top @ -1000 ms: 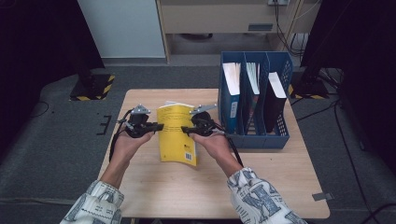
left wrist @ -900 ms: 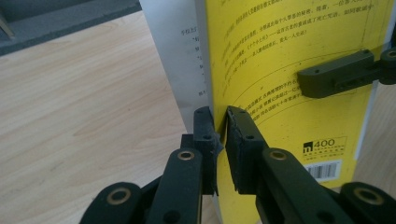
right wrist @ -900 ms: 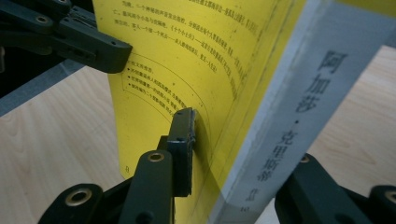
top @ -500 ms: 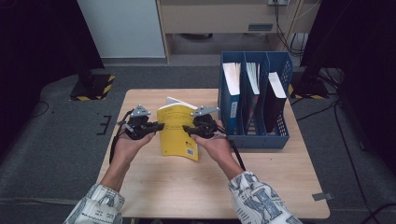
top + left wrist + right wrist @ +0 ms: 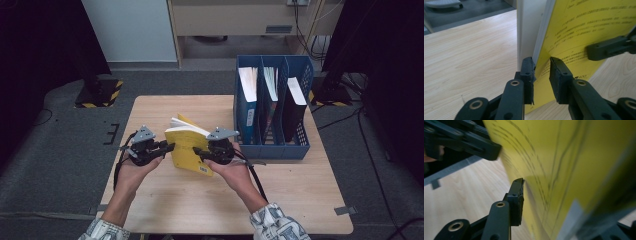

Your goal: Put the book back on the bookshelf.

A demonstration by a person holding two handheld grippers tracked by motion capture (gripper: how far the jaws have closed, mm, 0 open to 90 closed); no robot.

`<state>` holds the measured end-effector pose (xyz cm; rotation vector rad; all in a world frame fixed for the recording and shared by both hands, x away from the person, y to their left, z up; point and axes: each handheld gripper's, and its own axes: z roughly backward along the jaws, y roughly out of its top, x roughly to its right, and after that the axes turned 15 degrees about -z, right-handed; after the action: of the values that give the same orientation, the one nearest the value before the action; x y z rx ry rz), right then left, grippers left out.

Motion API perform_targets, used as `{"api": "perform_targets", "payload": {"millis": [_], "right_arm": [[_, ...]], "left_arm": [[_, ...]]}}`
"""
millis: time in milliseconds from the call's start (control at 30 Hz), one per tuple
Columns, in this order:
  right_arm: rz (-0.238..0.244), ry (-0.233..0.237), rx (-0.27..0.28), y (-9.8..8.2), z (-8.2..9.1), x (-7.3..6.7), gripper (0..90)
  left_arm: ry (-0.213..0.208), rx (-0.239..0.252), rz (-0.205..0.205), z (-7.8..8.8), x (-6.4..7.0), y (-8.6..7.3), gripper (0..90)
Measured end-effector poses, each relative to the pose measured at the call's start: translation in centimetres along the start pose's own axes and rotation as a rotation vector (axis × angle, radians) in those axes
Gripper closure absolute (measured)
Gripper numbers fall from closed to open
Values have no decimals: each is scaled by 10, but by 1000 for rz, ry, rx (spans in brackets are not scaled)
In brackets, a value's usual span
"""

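A yellow book [image 5: 187, 150] stands tilted on the wooden table [image 5: 300, 200], its pages fanned apart at the top. My left gripper [image 5: 170, 146] reaches its left edge and my right gripper [image 5: 197, 150] its right edge. In the left gripper view the cover [image 5: 579, 27] runs between my left gripper's [image 5: 541, 67] jaws, which have just been opening; a gap shows at the right pad [image 5: 557, 80]. My right gripper's jaws have also been opening. Its visible finger [image 5: 516, 195] stands just off the cover [image 5: 564, 157], and the other is hidden behind the book.
A blue file holder [image 5: 295, 145] with three slots holding books and papers stands at the table's right, close to my right hand. Bare wood lies in front of the hands and to the left.
Both hands and the book have come a little nearer the person. The book's pages now spread apart at the top.
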<state>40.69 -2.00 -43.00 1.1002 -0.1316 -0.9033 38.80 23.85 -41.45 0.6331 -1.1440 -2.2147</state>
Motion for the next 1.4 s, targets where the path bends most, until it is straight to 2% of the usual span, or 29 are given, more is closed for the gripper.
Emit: {"api": "perform_targets", "payload": {"millis": [67, 267, 500, 667, 867, 967, 1133, 1233, 1400], "right_arm": [[22, 4, -9, -1, 2, -4, 570], [11, 22, -6, -2, 3, -5, 563], [17, 50, -12, -2, 4, -7, 518], [24, 69, -11, 1, 7, -7, 514], [39, 89, -21, 3, 9, -5, 499], [44, 93, -25, 3, 9, -5, 507], [39, 102, -13, 7, 13, -5, 533], [46, 108, -18, 9, 13, -6, 543], [63, 116, -11, 13, 13, -9, 548]], "left_arm": [[1, 10, 5, 1, 1, -3, 724], [0, 7, 12, -2, 1, -9, 688], [1, -5, 32, -11, 6, -19, 583], [17, 2, 41, -15, 10, -29, 545], [38, -4, 43, -20, 16, -39, 389], [49, -26, 40, -23, 18, -44, 313], [58, -24, 74, -27, 18, -54, 216], [61, -17, 75, -27, 18, -58, 191], [83, -4, 104, -24, 13, -64, 181]]}}
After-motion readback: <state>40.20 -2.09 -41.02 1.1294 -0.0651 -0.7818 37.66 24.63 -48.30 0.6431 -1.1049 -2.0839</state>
